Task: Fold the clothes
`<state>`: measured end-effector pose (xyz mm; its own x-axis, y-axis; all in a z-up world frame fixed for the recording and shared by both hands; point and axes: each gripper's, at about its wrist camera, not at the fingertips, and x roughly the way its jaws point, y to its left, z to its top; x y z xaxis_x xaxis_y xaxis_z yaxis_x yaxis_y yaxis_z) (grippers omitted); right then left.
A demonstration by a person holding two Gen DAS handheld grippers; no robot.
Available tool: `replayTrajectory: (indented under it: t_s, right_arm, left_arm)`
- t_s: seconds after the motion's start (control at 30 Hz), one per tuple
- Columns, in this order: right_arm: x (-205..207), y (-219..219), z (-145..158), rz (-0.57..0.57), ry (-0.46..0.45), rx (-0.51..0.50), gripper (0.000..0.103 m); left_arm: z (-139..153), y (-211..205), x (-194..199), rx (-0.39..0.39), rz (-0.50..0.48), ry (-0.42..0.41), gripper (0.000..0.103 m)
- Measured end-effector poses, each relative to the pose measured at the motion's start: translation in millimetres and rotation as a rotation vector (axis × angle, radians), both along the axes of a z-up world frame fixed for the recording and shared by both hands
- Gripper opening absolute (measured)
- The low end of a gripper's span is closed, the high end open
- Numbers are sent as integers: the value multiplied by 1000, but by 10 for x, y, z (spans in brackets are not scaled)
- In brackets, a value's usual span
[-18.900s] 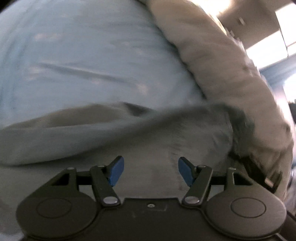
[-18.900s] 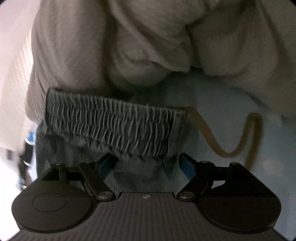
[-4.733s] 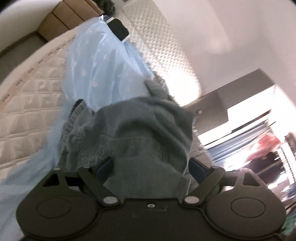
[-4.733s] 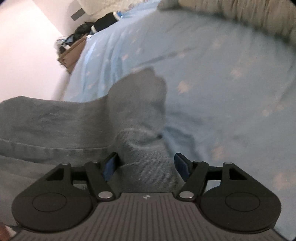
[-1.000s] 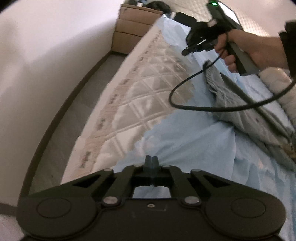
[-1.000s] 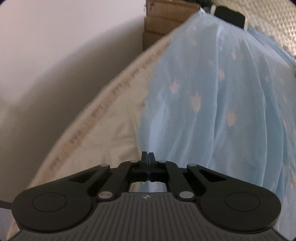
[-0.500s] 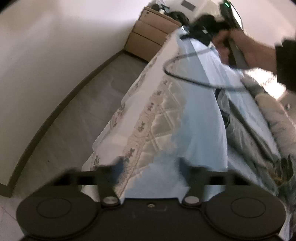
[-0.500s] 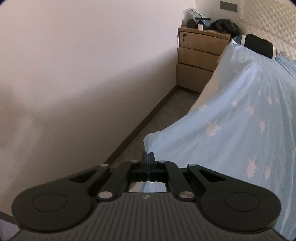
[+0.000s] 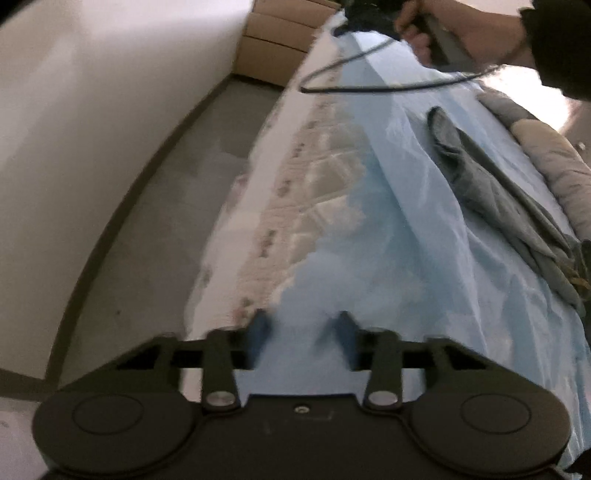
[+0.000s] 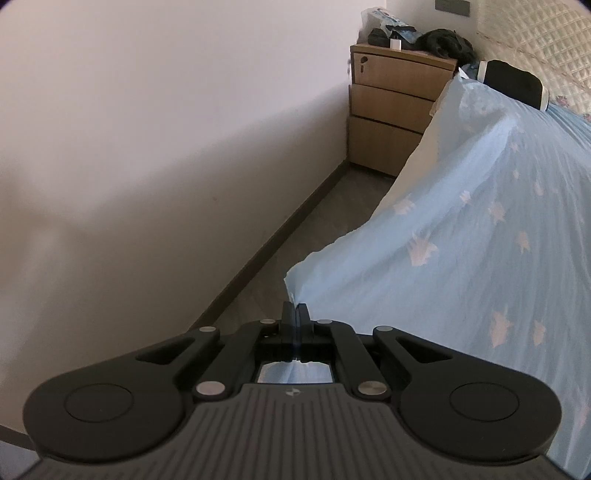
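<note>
The grey-blue pants (image 9: 491, 192) lie flat on a thin light blue sheet (image 9: 413, 258) spread over the bed. My left gripper (image 9: 301, 330) is open over the sheet's near edge, with nothing between its blue pads. My right gripper (image 10: 295, 310) is shut on the edge of the blue sheet (image 10: 461, 240) and holds it pulled out off the bed's side. In the left wrist view the hand with the right gripper (image 9: 373, 18) shows at the top, its black cable (image 9: 369, 86) hanging over the sheet.
A quilted white mattress (image 9: 306, 192) lies bare left of the sheet. A grey blanket (image 9: 550, 173) lies right of the pants. A wooden nightstand (image 10: 391, 99) stands by the wall past grey floor (image 10: 295, 229). A black pillow (image 10: 513, 83) lies at the bed's head.
My left gripper was shut on the sheet's edge a second ago and has opened and let it go. My right gripper, still shut on the sheet, has drawn it out over the floor.
</note>
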<state>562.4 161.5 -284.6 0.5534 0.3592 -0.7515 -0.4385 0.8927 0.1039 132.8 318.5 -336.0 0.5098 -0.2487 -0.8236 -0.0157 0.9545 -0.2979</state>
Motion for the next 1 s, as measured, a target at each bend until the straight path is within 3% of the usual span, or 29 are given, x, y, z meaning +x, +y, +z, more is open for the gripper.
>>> replayTrajectory:
  t_s: [0.03,0.07,0.1,0.2,0.43,0.57,0.73,0.8,0.83,0.9,0.93,0.97,1.0]
  right_arm:
    - [-12,-2,-7,-3,2,-1,0]
    - [-24,-3,-15,-6,4,-1,0]
    - [-33,-3,-17,-11,5,0,0]
    - [-48,-7,-9,-27,6,6,0]
    - [53,138,81,-21,-19,40,0]
    - [107,319,-168,-45,14,9,0]
    - [119,516,-646,-63,21,-97,1]
    - [92,496,-737,-86,49,-76,13]
    - [39,453,-730,-71,57,-40,19]
    - [-85,353,-697,-31,69,41,56]
    - [-158,312,-654,-8,58,53,61]
    - [-238,264,-587,18,39,60,62]
    - [-318,195,-503,38,20,78,63]
  left_arm:
    - [1,34,1,1,13,5,10]
    - [2,62,17,4,17,9,1]
    - [12,74,23,10,13,10,0]
    - [65,156,-58,-15,56,9,0]
    - [159,781,-459,-26,327,1,0]
    - [54,1088,-578,-46,425,31,0]
    - [-151,1166,-544,-71,430,69,0]
    - [-142,1171,-551,-97,436,68,0]
    - [-122,1169,-558,-116,440,66,2]
    - [-85,1121,-509,-122,437,76,9]
    - [-44,1099,-496,-112,429,81,21]
    - [6,1074,-489,-98,418,80,41]
    - [60,1048,-488,-84,406,71,51]
